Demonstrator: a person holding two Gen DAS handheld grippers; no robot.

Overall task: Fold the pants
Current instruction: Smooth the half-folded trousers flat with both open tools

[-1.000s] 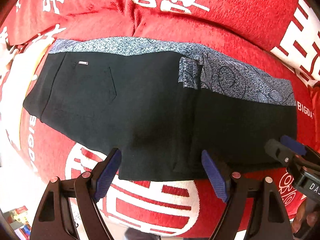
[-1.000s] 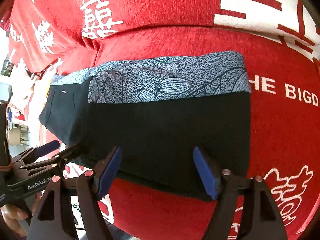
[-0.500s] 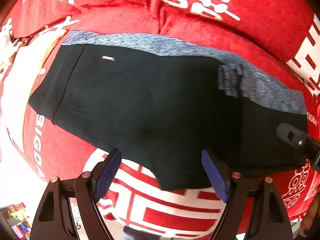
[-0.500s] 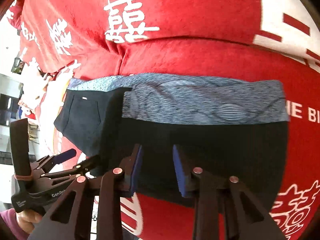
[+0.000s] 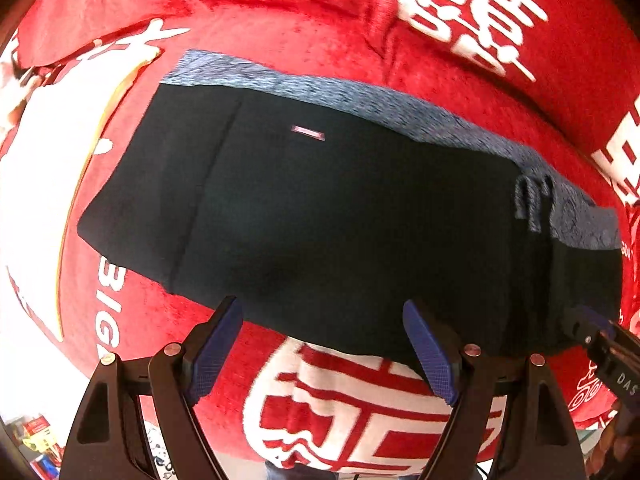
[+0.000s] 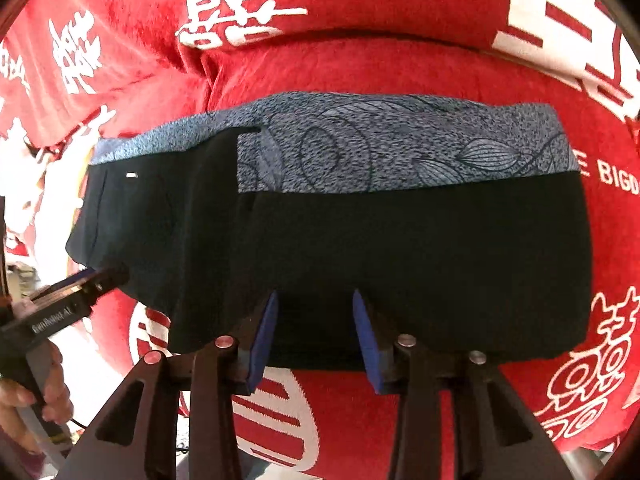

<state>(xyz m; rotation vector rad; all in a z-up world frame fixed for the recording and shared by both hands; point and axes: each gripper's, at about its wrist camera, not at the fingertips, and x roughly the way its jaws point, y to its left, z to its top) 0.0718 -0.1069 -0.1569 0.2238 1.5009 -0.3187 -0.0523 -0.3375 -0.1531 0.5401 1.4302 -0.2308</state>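
You have one pair of pants [image 5: 340, 216], soft and black, with a speckled grey band along the far edge. They lie folded on a fuzzy red blanket [image 5: 304, 40] with white writing. Your left hand-held gripper [image 5: 320, 344] is wide open at the near edge and grips nothing. Your right hand-held gripper [image 6: 314, 332] is partly open over the near hem; whether it pinches cloth, you cannot tell.
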